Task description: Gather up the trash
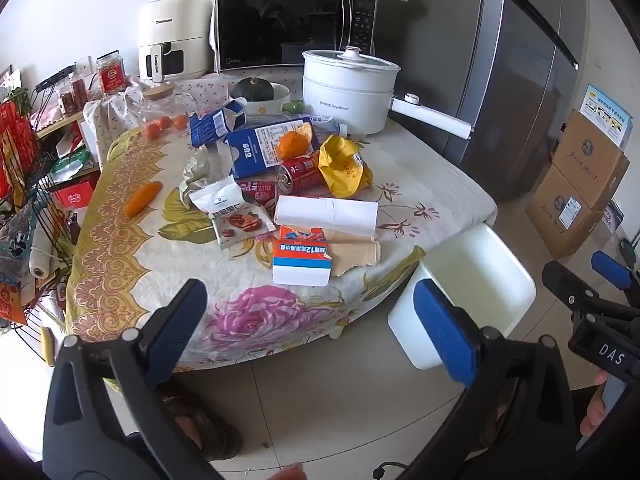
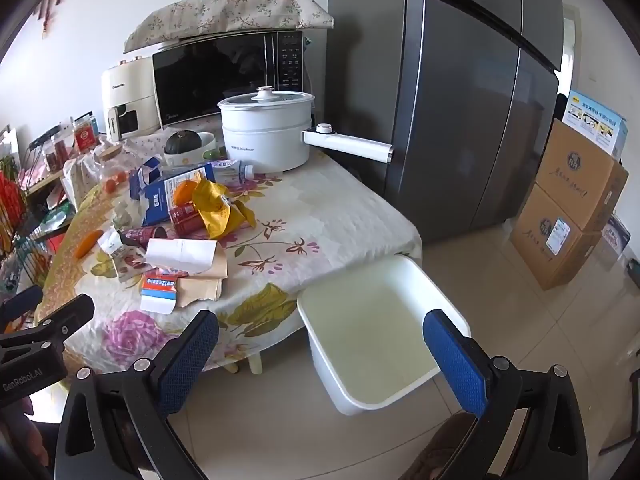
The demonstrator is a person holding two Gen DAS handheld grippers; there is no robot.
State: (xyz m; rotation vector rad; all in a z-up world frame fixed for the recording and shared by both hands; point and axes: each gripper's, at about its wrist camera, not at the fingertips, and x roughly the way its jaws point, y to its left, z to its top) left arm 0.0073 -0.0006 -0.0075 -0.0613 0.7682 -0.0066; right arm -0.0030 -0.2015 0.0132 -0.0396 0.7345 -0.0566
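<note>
a: left tongs (image 1: pixel 312 320) are standing wide at the bottom of the left wrist frame, nothing between the blue pads. right tongs (image 2: pixel 322 350) are gaping wide too, hanging over the floor, empty.

b: where is the trash sitting?

a: it is lying in a heap at the middle of the left wrist frame, on the flowered desk (image 1: pixel 280 316): an orange-and-white carton (image 1: pixel 302 262) nearest the edge, touching brown paper (image 1: pixel 354 254); a white folded sheet (image 1: pixel 328 213) just behind it, a nut packet (image 1: pixel 234 216) to its left, a red can (image 1: pixel 302 174), a yellow wrapper (image 1: pixel 344 168) and a blue milk carton (image 1: pixel 266 146) further up.

b: and the bin?

a: the white bin (image 2: pixel 320 360) is sitting on the floor at lower centre of the right wrist frame, just beside the desk corner.
</note>
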